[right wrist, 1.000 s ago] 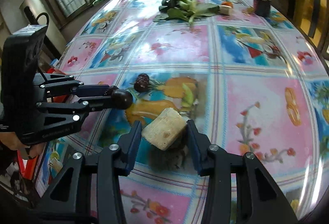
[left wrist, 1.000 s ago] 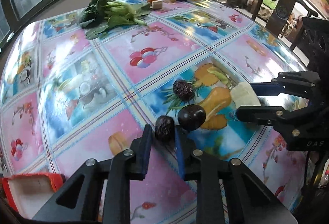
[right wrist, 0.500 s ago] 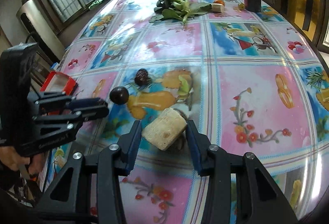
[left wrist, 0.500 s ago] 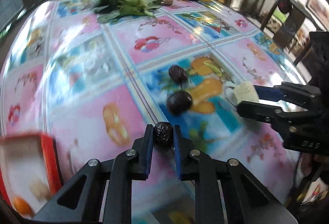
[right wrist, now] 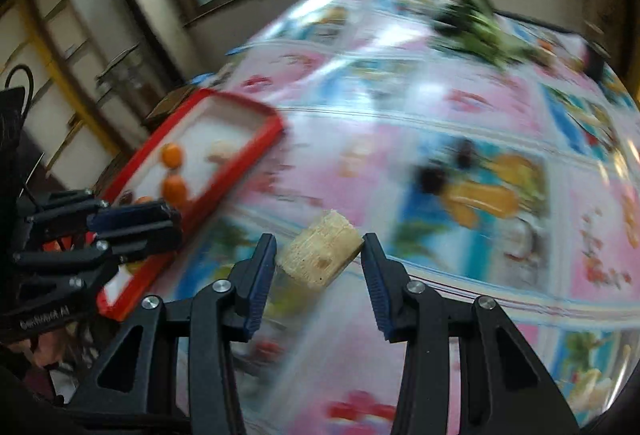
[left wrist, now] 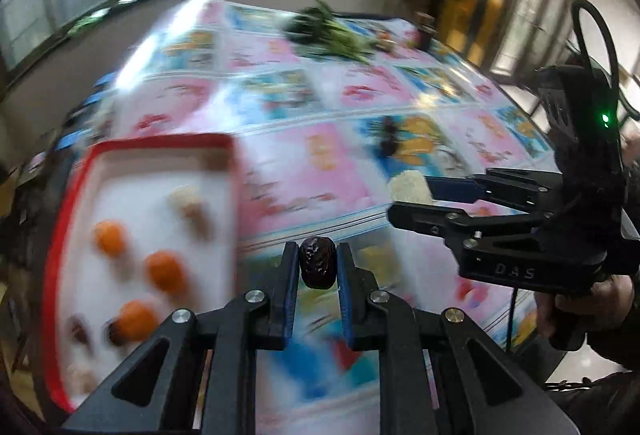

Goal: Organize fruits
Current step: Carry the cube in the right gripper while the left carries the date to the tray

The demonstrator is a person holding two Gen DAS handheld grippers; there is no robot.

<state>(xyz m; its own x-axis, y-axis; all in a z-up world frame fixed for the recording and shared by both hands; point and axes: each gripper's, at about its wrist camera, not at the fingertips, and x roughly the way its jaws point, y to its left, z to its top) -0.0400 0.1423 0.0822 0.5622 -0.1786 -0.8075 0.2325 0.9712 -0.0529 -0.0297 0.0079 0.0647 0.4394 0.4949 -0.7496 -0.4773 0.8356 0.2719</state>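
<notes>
Dark, wrinkled date [left wrist: 317,262] pinched upright in the left gripper [left wrist: 317,267].

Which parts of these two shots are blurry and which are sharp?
Left wrist view: the tray and tablecloth smear with motion, while the left gripper and its date stay crisp. Right wrist view: same streaking on the table, with the right gripper and pale block sharp.

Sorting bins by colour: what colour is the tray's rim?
Red, around a white inside; the tray shows best in the right wrist view.
</notes>
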